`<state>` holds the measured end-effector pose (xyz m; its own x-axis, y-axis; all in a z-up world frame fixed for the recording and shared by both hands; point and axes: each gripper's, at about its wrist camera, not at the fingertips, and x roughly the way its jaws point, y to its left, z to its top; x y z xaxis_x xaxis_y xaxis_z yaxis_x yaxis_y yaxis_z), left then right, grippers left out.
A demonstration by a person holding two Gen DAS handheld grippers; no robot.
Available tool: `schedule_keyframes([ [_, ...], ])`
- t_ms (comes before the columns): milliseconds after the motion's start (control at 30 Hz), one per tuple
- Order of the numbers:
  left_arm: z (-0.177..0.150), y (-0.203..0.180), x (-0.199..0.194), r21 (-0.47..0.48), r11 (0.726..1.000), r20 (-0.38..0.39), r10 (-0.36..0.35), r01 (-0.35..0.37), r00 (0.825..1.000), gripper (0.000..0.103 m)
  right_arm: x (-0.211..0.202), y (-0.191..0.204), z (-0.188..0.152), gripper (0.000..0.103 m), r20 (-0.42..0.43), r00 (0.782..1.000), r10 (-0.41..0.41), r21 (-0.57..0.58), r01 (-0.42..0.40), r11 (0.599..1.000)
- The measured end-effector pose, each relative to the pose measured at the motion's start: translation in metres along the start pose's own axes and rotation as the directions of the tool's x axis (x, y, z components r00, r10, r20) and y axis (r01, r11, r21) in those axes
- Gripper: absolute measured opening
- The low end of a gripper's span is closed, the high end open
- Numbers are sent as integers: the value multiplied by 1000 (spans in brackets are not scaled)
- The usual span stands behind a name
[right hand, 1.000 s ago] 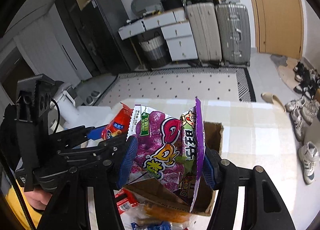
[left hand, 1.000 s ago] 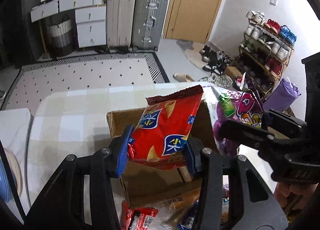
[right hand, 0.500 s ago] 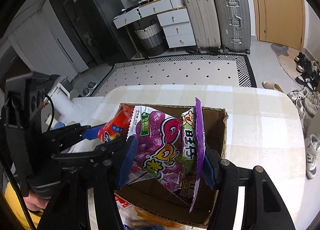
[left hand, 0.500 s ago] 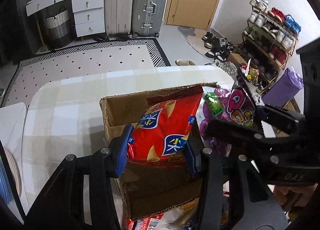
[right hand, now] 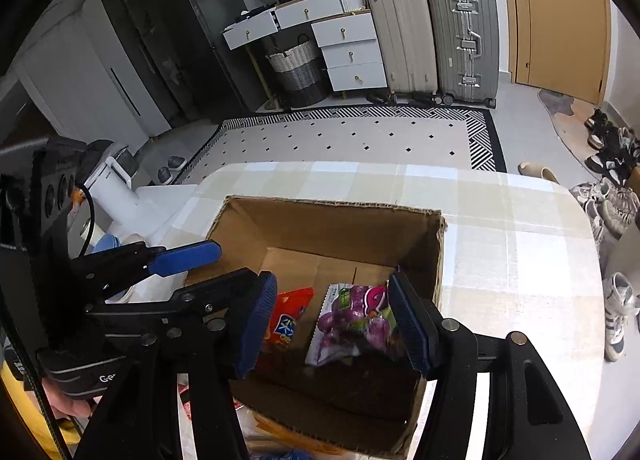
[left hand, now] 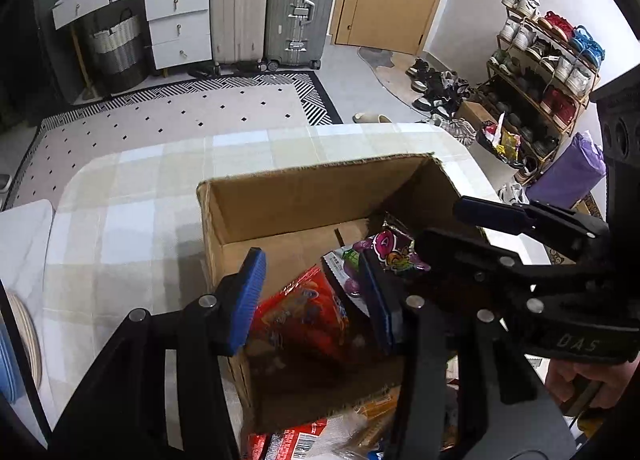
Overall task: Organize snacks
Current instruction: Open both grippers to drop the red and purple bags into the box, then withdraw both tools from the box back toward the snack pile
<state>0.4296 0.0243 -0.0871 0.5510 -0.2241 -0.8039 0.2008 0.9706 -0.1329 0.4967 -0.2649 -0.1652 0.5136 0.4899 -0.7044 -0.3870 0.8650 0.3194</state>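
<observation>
snacks lie inside the open brown cardboard box (right hand: 340, 219) on the pale checked surface (right hand: 500, 227): a red crinkly snack bag (right hand: 290, 318) on the left, a purple glossy snack bag (right hand: 356, 320) just right of it. left gripper (left hand: 312, 296) and right gripper (right hand: 334, 324) hang over them, jaws spread, pinching nothing.

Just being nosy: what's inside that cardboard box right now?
Inside the cardboard box lie a red snack bag and a purple snack bag. The near part of the floor is dark, partly hidden by the grippers.
</observation>
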Motion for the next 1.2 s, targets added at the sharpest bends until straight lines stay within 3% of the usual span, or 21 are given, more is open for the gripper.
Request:
schedule_keyframes([
  [433, -12, -6, -38, 2, 1000, 42, 0, -1, 999, 53, -47, 1, -1, 60, 71, 997, 1, 18, -2, 1000],
  [533, -18, -17, -66, 22, 999, 104, 23, -25, 994, 66, -72, 5, -5, 60, 102, 995, 3, 17, -4, 1000],
  [667, -25, -37, -110, 70, 996, 177, 43, -56, 983, 74, -117, 11, -11, 61, 161, 987, 17, 31, -22, 999],
  [733, -29, -45, -134, 77, 995, 217, 51, -69, 975, 78, -140, 13, -15, 71, 197, 980, 25, 52, -36, 998],
  [933, -47, -65, -206, 71, 996, 294, 33, -56, 955, 79, -203, 31, -41, 75, 270, 962, 47, 27, -56, 998],
  [1200, -100, -86, -300, 81, 995, 416, 17, -56, 909, 86, -290, 71, -99, 86, 417, 906, 69, -58, -49, 997],
])
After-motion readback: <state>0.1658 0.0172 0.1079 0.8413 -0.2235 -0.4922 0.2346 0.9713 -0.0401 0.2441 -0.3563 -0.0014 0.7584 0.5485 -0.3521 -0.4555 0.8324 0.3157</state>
